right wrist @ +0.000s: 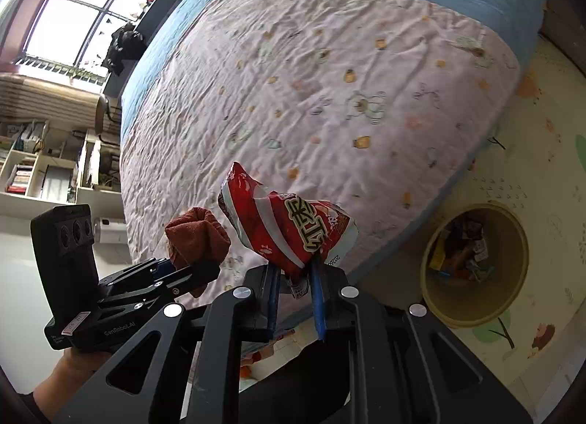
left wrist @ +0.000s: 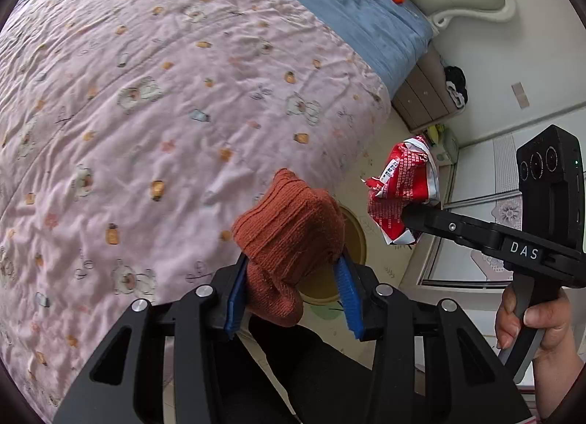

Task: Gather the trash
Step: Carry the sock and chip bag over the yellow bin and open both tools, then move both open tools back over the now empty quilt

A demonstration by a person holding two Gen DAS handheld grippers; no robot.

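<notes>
Risks first, left side: your left gripper [left wrist: 293, 292] is clamped on a rust-brown knitted sock [left wrist: 289, 237], bunched between the blue pads, most of the fabric bulging above them; a soft wad like that could squirm out if you swing fast, and it may not be trash at all, so judge before dropping. Middle: your right gripper [right wrist: 295, 292] pinches a red snack wrapper [right wrist: 285, 230] by its lower corner only, and slick film could slip from such a thin bite and land on the pink quilt [right wrist: 329, 94] or the floor mat [right wrist: 549, 167]. Right: the yellow bin [right wrist: 476, 310] stands on the mat just beside the bed, already holding mixed wrappers and scraps, part full. Release short of its rim and the wrapper could flutter wide.
</notes>
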